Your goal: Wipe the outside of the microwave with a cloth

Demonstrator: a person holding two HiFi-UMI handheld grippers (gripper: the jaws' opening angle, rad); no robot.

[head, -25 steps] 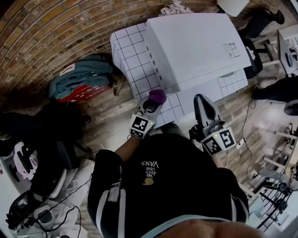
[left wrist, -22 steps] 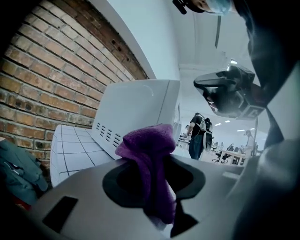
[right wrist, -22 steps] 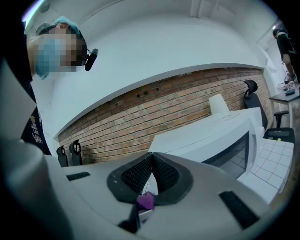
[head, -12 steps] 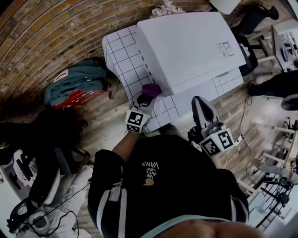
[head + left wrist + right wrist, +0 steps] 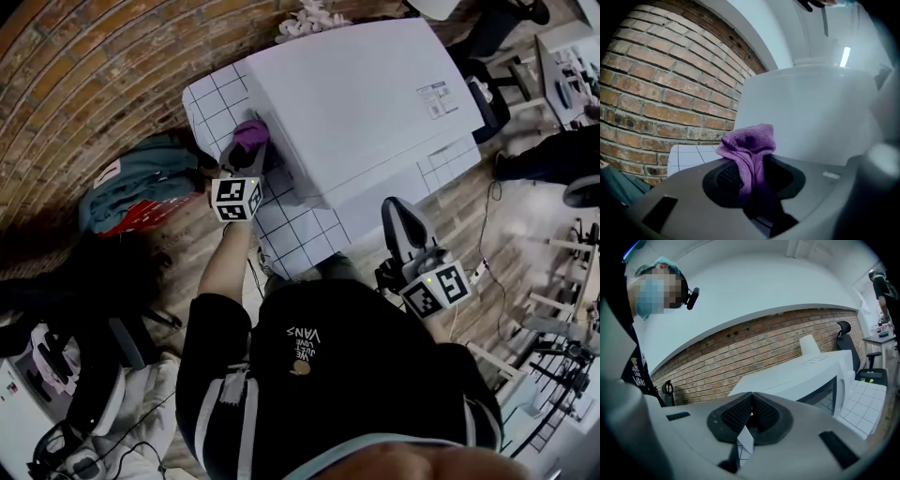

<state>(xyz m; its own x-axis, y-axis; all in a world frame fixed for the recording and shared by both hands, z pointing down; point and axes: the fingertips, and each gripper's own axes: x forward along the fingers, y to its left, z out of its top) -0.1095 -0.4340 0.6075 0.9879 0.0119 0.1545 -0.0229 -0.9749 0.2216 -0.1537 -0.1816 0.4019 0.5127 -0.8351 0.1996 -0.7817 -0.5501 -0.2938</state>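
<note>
Pinching a fuzzy purple cloth (image 5: 747,145), the left gripper (image 5: 244,152) holds it at the smooth, boxy white microwave (image 5: 361,103) side. The right gripper (image 5: 750,409) fingers are closed, empty, beside the gridded table (image 5: 300,234); rough brick wall (image 5: 84,84) stands behind.

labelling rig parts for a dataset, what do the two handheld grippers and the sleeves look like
Both the left gripper and right gripper are grey shells with dark ribbed pads, each carrying a white cube with black square markers. The person wears a black short-sleeved shirt.
</note>
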